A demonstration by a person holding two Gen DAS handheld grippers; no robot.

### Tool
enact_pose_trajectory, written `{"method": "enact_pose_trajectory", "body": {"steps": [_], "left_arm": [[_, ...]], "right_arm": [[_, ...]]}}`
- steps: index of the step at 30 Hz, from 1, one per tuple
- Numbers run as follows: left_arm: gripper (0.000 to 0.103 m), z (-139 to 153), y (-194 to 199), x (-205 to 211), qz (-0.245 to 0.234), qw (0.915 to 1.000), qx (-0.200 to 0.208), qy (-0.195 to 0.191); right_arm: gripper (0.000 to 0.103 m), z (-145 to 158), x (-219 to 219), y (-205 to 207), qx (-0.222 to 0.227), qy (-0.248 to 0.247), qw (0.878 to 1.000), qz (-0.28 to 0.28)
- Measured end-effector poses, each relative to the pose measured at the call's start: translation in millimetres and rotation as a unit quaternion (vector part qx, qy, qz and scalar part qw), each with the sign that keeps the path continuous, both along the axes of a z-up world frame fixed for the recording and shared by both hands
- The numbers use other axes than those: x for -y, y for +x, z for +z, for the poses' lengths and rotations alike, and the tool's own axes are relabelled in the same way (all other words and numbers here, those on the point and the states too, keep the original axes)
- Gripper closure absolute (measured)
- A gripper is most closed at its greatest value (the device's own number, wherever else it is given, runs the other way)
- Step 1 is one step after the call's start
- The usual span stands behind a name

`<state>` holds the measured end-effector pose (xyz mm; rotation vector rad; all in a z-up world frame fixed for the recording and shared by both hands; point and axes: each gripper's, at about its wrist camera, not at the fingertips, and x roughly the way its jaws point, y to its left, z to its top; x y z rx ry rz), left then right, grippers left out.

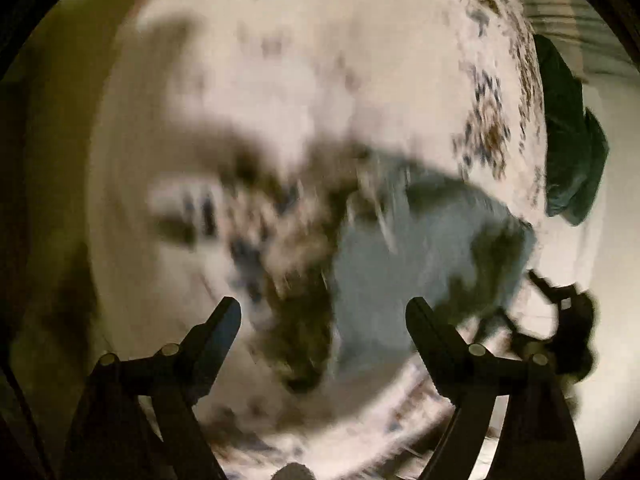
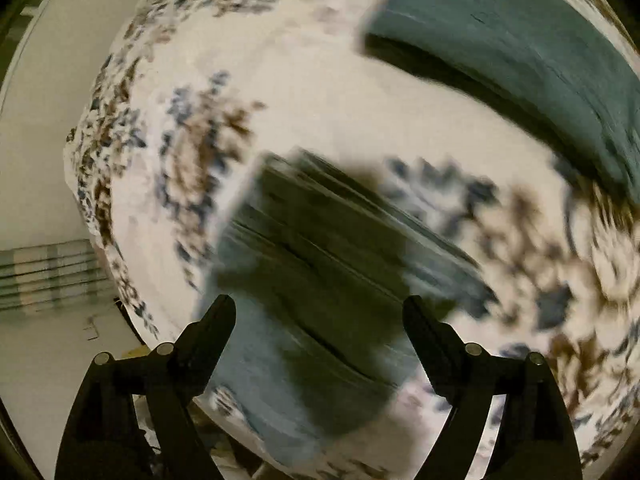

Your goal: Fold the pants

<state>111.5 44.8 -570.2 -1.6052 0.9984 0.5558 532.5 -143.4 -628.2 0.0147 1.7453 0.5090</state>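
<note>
Both views are motion-blurred. The grey-blue pants point(image 1: 432, 252) lie on a white bedspread with a blue and brown flower print point(image 1: 320, 92). My left gripper point(image 1: 324, 312) is open and empty above the bed, with the pants just ahead and to the right. In the right wrist view one part of the pants point(image 2: 320, 280) lies in shadow right in front of my right gripper point(image 2: 320, 312), which is open and empty. Another grey-blue stretch of cloth point(image 2: 520, 60) lies further away at the upper right. The other gripper point(image 1: 568, 320) shows at the right edge of the left wrist view.
A dark green pillow point(image 1: 572, 136) lies at the bed's right edge. The floor point(image 2: 36, 120) and a striped cloth point(image 2: 52, 272) show left of the bed in the right wrist view.
</note>
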Motion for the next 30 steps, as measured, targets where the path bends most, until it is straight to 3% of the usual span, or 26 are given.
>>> {"method": "enact_pose_trajectory", "body": {"steps": [5, 7, 9, 14, 19, 22, 24, 26, 30], "left_arm": [[0.018, -23.9, 28.8, 55.4, 0.020, 0.9931, 0.063, -0.097], [0.009, -35.5, 37.1, 68.5, 0.050, 0.9879, 0.080, -0.123], [0.005, -46.9, 42.9, 73.6, 0.074, 0.9854, 0.088, -0.126], [0.004, -69.9, 42.6, 74.8, 0.112, 0.9820, 0.082, -0.128], [0.004, -33.2, 12.8, 85.6, 0.149, 0.9732, 0.102, -0.142], [0.004, -16.6, 0.1, 101.5, 0.175, 0.9696, 0.092, -0.144], [0.004, -23.6, 11.6, 110.5, 0.162, 0.9666, 0.101, -0.171], [0.004, -36.1, 20.0, 118.7, 0.171, 0.9581, 0.105, -0.204], [0.004, -54.2, 26.1, 111.4, 0.203, 0.9563, 0.098, -0.187]], "right_arm": [[0.015, -38.5, 60.7, -0.5, -0.010, 0.026, 0.998, -0.053], [0.016, -51.1, 71.4, -0.9, -0.021, 0.048, 0.997, -0.062], [0.016, -64.8, 76.8, -2.1, -0.035, 0.064, 0.995, -0.066], [0.016, -92.8, 70.2, -1.9, -0.054, 0.104, 0.991, -0.059], [0.015, -107.6, 41.7, 0.9, -0.059, 0.117, 0.991, -0.039], [0.015, -106.8, 36.2, 0.9, -0.055, 0.111, 0.992, -0.034], [0.015, -104.9, 38.2, 0.4, -0.057, 0.114, 0.991, -0.033], [0.016, -104.3, 38.8, -0.6, -0.061, 0.114, 0.991, -0.032], [0.016, -104.9, 38.6, -0.3, -0.067, 0.115, 0.991, -0.029]]}}
